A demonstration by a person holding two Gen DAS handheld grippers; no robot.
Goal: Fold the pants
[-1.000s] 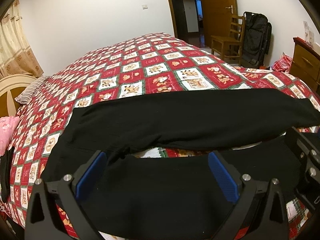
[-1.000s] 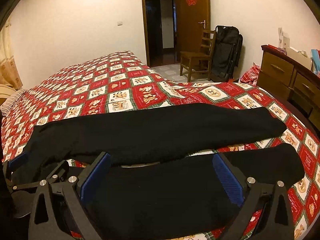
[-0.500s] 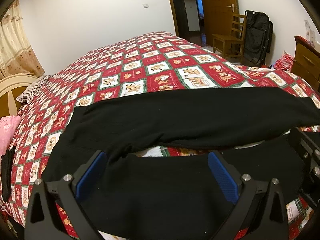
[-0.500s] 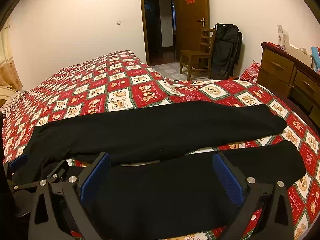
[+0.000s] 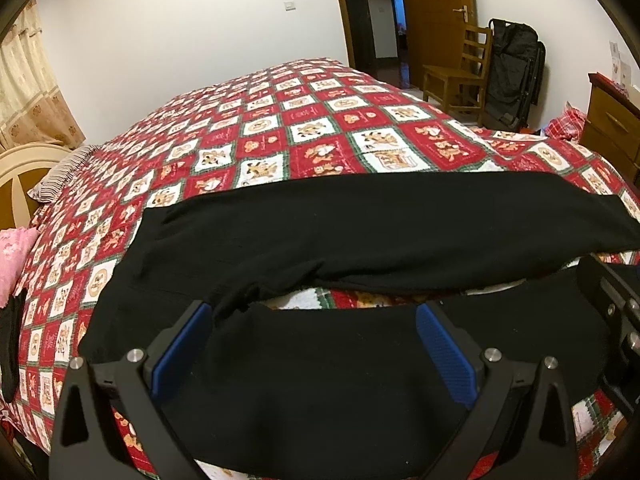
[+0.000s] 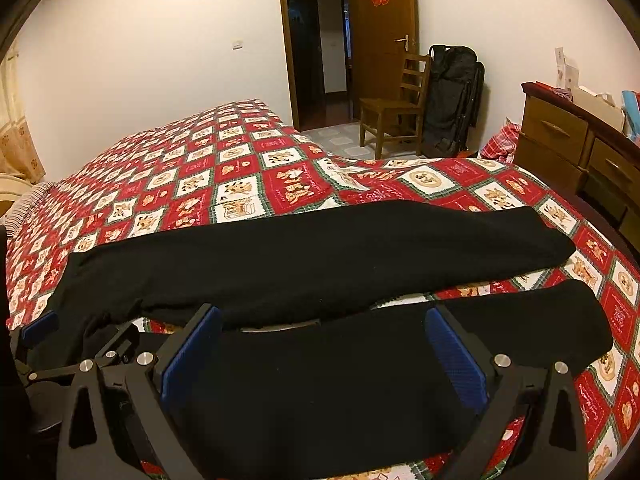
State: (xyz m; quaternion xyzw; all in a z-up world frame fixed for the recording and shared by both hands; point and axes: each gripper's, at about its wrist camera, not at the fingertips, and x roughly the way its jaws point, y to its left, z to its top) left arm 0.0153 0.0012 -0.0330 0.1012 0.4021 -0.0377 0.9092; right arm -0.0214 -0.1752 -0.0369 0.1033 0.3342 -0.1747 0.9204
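Note:
Black pants (image 5: 360, 232) lie flat on the red patchwork quilt (image 5: 304, 128), waist at the left, two legs running right with a narrow gap between them. They also show in the right wrist view (image 6: 320, 256). My left gripper (image 5: 312, 344) is open, its blue pads (image 5: 180, 344) above the near leg close to the crotch. My right gripper (image 6: 324, 348) is open above the middle of the near leg, further right. Neither holds cloth. The left gripper's edge shows at the left of the right wrist view (image 6: 40, 324).
A pillow (image 5: 60, 176) and wooden headboard (image 5: 16, 184) are at the far left, with pink cloth (image 5: 14, 256). A wooden chair (image 6: 394, 116), a black bag (image 6: 452, 100), an open doorway (image 6: 316, 52) and a dresser (image 6: 580, 144) stand beyond the bed's right side.
Both views have shifted slightly, the bed and pants sitting a little lower in frame. The pants have not moved and both grippers stay open.

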